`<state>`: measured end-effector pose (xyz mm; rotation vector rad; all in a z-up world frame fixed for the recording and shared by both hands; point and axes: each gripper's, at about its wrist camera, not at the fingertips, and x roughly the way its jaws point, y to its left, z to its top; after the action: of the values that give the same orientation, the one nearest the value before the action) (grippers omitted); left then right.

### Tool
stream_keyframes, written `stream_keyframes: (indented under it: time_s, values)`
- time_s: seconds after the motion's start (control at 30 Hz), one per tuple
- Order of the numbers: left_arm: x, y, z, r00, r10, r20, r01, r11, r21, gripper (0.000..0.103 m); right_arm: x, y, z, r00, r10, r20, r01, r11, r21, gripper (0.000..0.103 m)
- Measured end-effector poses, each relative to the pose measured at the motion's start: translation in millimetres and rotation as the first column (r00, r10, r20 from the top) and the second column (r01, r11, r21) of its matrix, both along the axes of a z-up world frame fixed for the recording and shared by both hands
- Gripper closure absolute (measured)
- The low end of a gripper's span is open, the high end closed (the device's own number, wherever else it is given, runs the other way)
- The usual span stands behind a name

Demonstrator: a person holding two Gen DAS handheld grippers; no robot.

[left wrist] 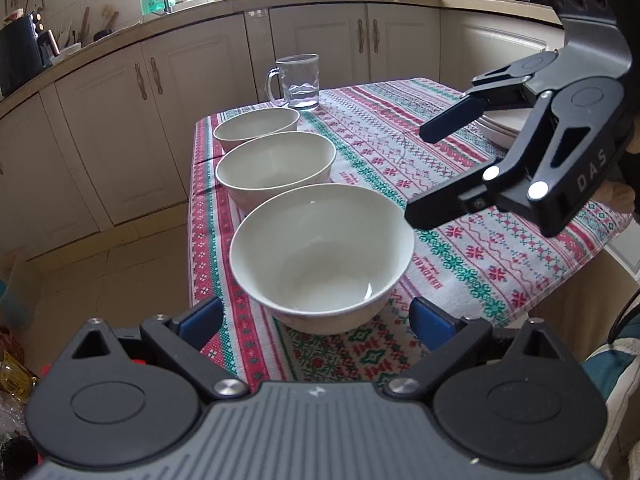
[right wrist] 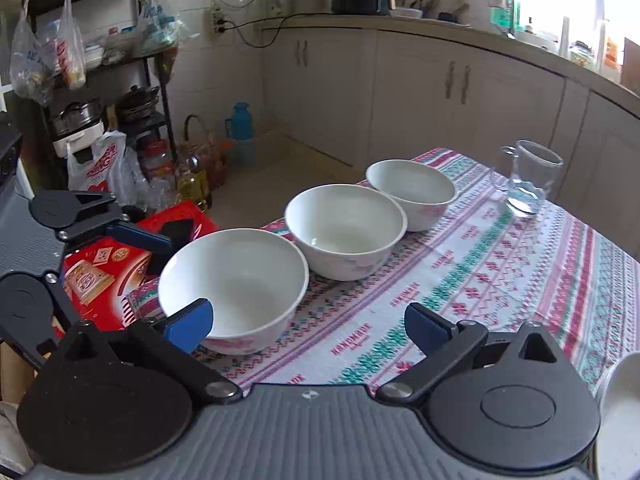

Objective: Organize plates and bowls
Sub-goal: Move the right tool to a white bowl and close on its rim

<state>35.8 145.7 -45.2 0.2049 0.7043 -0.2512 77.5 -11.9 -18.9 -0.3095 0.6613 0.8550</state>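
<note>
From the left wrist camera, three white bowls stand in a row along the left edge of the patterned tablecloth (left wrist: 460, 240). The near bowl (left wrist: 322, 258) sits just ahead of the left gripper (left wrist: 316, 322), whose blue-padded fingers are spread wide to either side of it, not touching it. Behind the near bowl come the middle bowl (left wrist: 276, 168) and the far bowl (left wrist: 256, 126), each close to the next. A glass mug (left wrist: 298, 82) stands just beyond the far bowl. To the right of the near bowl the right gripper (left wrist: 416, 172) hangs over the cloth, its fingers spread and holding nothing. A plate (left wrist: 498, 130) lies behind it, mostly hidden.

From the right wrist camera, the right gripper (right wrist: 308, 326) is spread wide above the cloth (right wrist: 520, 280). Its left finger overlaps the near bowl (right wrist: 234, 284); contact cannot be judged. The middle bowl (right wrist: 346, 230) and far bowl (right wrist: 412, 192) follow, with the mug (right wrist: 528, 178) right of the far bowl. The left gripper (right wrist: 156, 256) sits left of the near bowl, fingers apart.
</note>
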Motion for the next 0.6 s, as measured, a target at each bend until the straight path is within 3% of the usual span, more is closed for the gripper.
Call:
stream_keyframes:
  time_s: [0.4, 0.6]
  values:
    - [10, 7, -10, 0.998, -0.064, -0.004, 0.064, 0.998, -0.028, 0.007, 10, 36, -12, 0.993, 0.088, -0.079, -0.090, 0.996, -0.022, 0.001]
    - [12, 8, -10, 0.996, -0.086, -0.007, 0.085, 0.995, -0.045, 0.015, 14, 41, -15, 0.987, 0.108, -0.120, -0.111, 0.994, -0.015, 0.005]
